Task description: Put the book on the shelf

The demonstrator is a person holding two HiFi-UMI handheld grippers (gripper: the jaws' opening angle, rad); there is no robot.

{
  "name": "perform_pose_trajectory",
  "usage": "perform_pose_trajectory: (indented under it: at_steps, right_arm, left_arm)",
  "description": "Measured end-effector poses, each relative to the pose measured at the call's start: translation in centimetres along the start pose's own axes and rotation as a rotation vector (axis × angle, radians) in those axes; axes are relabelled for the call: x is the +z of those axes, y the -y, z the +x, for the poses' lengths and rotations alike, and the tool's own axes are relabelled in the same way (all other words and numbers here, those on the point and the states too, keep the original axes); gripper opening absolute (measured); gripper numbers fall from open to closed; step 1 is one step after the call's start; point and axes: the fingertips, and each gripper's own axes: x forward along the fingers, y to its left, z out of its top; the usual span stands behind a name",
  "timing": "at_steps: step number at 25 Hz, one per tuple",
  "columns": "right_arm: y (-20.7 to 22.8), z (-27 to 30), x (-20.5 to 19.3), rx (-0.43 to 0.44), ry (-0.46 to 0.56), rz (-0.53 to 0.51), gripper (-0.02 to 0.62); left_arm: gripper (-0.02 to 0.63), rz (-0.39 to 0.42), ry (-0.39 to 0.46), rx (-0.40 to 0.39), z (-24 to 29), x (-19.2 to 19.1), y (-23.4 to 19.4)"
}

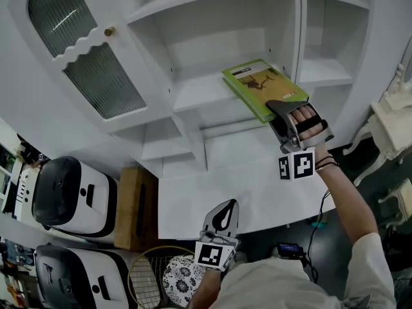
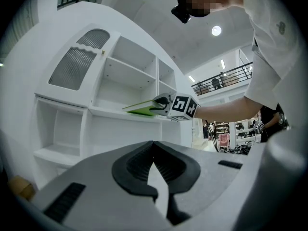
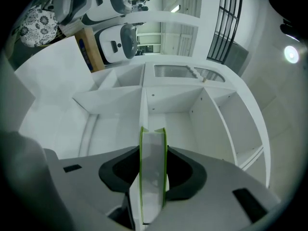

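Jaws of right gripper (image 1: 278, 108) pinching book (image 1: 256, 82), left gripper (image 1: 226, 206) jaws together

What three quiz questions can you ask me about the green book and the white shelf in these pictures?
1. True or false: the left gripper is holding the green book.
2. Pick one: the right gripper is A) shut on the book, B) open and empty, C) shut on nothing.
3. Short answer: what is the far end of the book reaching into?

Key
1. False. Its jaws are together with nothing between them.
2. A
3. An open shelf of the white cabinet.
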Motion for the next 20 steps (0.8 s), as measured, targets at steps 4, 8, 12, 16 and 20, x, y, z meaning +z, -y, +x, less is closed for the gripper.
perform_pose_trajectory:
  at_steps: [4,8,12,16,20]
  right_arm:
    - [-0.7,1.9,-0.2,-0.003,-0.015,-0.04,0.149]
    - [-1.0,3.7,-0.4,-0.011,-0.021,-0.05,0.149]
    - [-1.6,5.1,-0.9,-0.011,-0.013,-0.067,0.15]
    - [-1.7,6.3,-1.2,0.002,-0.01,-0.066,0.15]
    - [-1.7,7.5,-1.2,0.012,-0.013,-0.069,0.15]
  left_arm:
    - [0.003,-0.008,0.009,0.003,0.1,0.2,-0.1]
    - [0.003,0.0,-0.006,0.005,0.0,-0.1,-0.6]
    - [0.003,-0.001,-0.012,0.027,-0.2,-0.4,-1.3]
    - [0.003,0.0,-0.013,0.044,-0.5,-0.4,-2.0]
    - [0.003,-0.001,-0.019,0.055,-0.6,-0.7,-2.3]
